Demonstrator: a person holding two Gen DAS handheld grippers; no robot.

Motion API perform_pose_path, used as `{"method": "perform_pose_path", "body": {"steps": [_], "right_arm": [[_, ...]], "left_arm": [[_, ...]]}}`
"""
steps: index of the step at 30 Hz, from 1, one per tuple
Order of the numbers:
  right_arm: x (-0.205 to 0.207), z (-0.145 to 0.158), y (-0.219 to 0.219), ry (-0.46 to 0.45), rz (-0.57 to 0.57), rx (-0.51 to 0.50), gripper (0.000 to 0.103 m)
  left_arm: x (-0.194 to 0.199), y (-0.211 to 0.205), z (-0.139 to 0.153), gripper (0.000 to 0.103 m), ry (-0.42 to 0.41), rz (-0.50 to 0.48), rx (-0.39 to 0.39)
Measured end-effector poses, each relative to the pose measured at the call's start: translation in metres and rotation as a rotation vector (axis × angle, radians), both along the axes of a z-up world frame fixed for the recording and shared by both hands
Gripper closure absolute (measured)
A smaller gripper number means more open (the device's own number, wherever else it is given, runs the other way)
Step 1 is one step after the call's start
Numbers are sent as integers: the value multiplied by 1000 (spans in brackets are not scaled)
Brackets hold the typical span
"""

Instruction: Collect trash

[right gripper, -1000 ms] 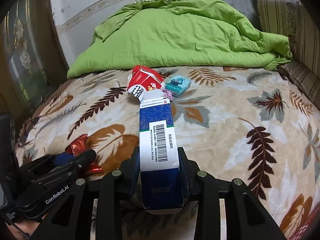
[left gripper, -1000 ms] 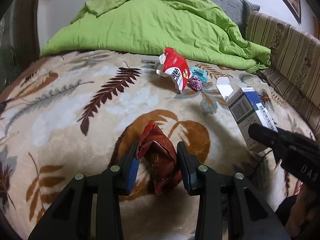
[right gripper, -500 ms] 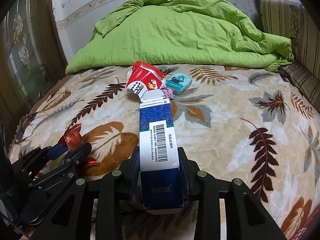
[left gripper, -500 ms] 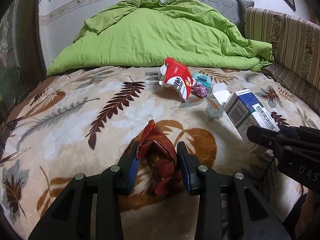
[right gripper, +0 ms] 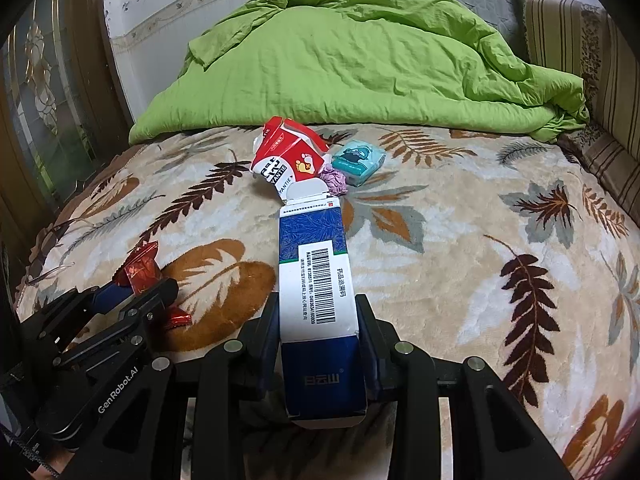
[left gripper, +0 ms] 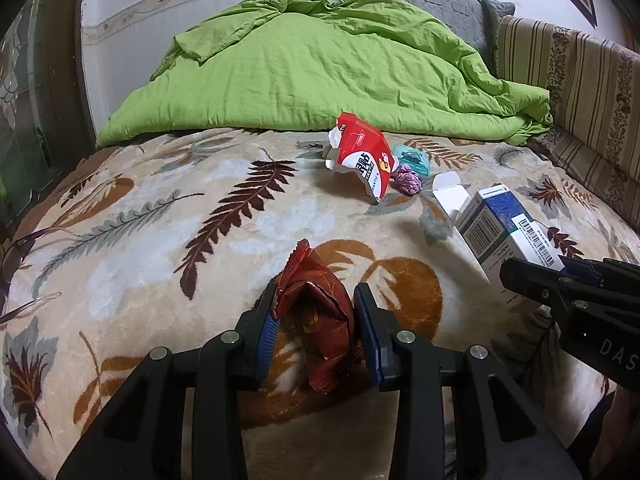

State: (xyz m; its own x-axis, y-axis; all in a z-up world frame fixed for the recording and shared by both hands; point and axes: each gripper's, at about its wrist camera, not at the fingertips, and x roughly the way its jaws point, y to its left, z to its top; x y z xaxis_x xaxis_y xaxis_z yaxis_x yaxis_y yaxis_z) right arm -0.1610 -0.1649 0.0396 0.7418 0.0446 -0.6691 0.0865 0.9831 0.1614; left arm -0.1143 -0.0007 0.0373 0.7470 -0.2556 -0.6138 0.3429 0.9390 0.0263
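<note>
Between left claw [left gripper: 315, 322] pads, red wrapper [left gripper: 316, 320], pinched, above blanket [left gripper: 160, 240]

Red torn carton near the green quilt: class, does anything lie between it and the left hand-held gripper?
Only bare leaf-patterned blanket lies between them. However, the left hand-held gripper is already shut on a crumpled red wrapper, so it is occupied. The red torn carton has a purple wad just beside it.
</note>
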Motion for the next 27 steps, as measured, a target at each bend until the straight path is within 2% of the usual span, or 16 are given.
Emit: {"method": "perform_pose_path", "body": {"steps": [27], "right_arm": [[2,-3,-2,20,-4,-12,65]], "left_arm": [[2,1,-1,67,3,-2,0]]}}
